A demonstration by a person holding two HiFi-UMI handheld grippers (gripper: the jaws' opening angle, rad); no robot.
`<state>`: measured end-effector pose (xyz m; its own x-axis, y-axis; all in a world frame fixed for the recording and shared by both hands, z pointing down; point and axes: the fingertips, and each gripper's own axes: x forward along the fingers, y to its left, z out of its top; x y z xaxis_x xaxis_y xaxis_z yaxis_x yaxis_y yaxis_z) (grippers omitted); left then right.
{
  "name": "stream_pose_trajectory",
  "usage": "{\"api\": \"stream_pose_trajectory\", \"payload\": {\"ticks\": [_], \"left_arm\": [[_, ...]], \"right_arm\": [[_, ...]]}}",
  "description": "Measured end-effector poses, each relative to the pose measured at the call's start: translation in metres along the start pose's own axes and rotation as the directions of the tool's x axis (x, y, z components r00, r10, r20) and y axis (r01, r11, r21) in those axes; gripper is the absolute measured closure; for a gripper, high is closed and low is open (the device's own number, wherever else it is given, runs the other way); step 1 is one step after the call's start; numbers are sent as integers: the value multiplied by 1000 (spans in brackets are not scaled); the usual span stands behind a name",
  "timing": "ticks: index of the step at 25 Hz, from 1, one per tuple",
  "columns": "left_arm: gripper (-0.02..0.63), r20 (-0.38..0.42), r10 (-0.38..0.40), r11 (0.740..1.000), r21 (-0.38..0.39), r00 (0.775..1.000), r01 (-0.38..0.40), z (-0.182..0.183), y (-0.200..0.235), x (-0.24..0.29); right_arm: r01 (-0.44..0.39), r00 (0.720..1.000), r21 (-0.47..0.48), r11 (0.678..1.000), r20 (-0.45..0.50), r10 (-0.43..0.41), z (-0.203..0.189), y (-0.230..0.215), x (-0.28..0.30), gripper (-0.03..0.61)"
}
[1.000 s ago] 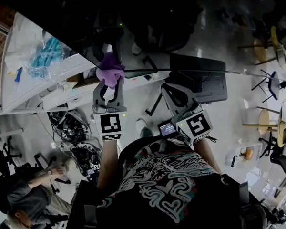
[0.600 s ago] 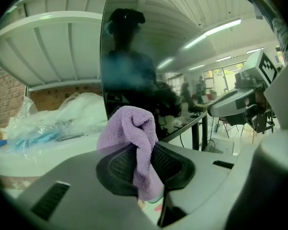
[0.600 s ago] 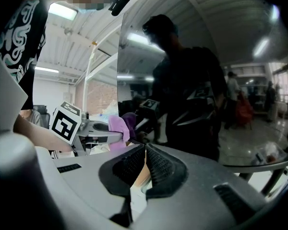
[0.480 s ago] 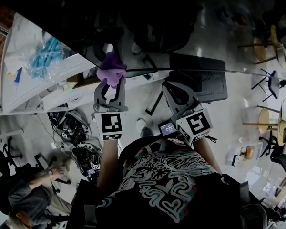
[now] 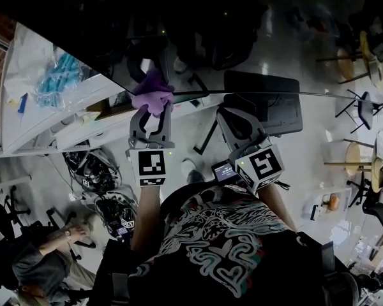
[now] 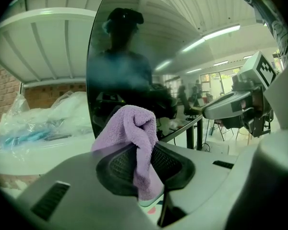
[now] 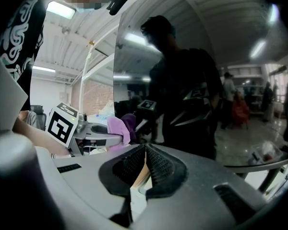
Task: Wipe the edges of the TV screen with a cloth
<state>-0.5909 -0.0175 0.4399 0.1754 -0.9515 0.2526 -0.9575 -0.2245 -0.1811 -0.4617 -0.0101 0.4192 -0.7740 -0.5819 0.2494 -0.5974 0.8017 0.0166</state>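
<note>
The left gripper (image 6: 144, 166) has its two jaws closed on a purple cloth (image 6: 133, 134). The left gripper view shows this clearly: the cloth is pinched between the ribbed black pads (image 6: 119, 164), one fold hangs down past them, and the rest stands up above the jaws as a soft bunch. Right behind this bunch is the dark TV screen (image 6: 129, 56), with the person's silhouette reflected in it.

The head view adds what the gripper's own camera cannot. There the left gripper (image 5: 151, 109) points away from the person, and the cloth (image 5: 152, 93) sits at the thin edge of the TV screen (image 5: 242, 37), close to its corner. Whether the cloth really touches the edge, this view does not make clear. The marker cube (image 5: 148, 166) is at the rear of the gripper, nearer the person.

The right gripper (image 7: 145, 163) has its jaws pressed together, and its own view shows nothing held between them. The same view shows the TV screen (image 7: 182, 80) ahead, and to its left the other gripper with the cloth (image 7: 118, 128) at the screen's side. In the head view the right gripper (image 5: 230, 116) is just beside the left one, pointing at the same edge.

Farther to the left of the left gripper lies a clear plastic bag (image 6: 38, 123) with blue contents, on a white table (image 5: 25, 129).
</note>
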Motion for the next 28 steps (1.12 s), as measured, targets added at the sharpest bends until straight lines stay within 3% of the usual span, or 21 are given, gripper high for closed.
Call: {"api": "stream_pose_trajectory", "payload": {"ticks": [21,28], "left_arm": [[528,-9,-40,999,6,999,40,4,-20,11],[528,-9,-50,999,6,999,50,5,-25,12]], "right_arm": [[47,999,34,998,16,-48,-2,-23,-14,545],[131,991,32,991,25,-132,0,-38,-19,545]]}}
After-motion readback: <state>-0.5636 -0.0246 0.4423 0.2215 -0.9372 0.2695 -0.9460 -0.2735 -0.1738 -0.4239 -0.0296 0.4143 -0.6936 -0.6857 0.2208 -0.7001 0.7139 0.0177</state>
